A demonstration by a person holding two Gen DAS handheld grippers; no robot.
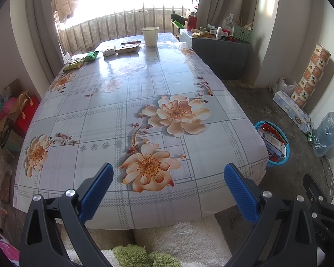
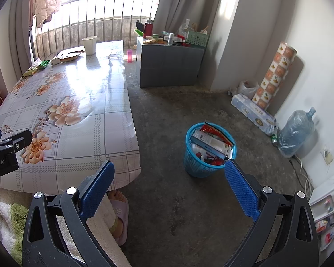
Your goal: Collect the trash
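Observation:
A blue waste basket (image 2: 202, 166) stands on the floor right of the table, packed with cartons and red wrappers; it also shows as the basket (image 1: 286, 153) past the table's corner. Trash lies at the table's far end: green snack packets (image 1: 82, 60), a white packet (image 1: 110, 52), a flat brown box (image 1: 128, 47) and a white paper cup (image 1: 150, 36). My left gripper (image 1: 168, 178) hangs open over the table's near edge, holding nothing. My right gripper (image 2: 168, 173) is open above the floor, empty, with its right fingertip just before the basket.
The flowered tablecloth (image 1: 144, 102) covers the table. A grey cabinet (image 2: 169, 64) with clutter stands at the back. A pink cup (image 2: 130, 55), a paper roll (image 2: 276, 73), tissue packs (image 2: 253, 113) and a water jug (image 2: 298, 131) sit on the floor. A person's slippered foot (image 2: 120, 213) is under the table's edge.

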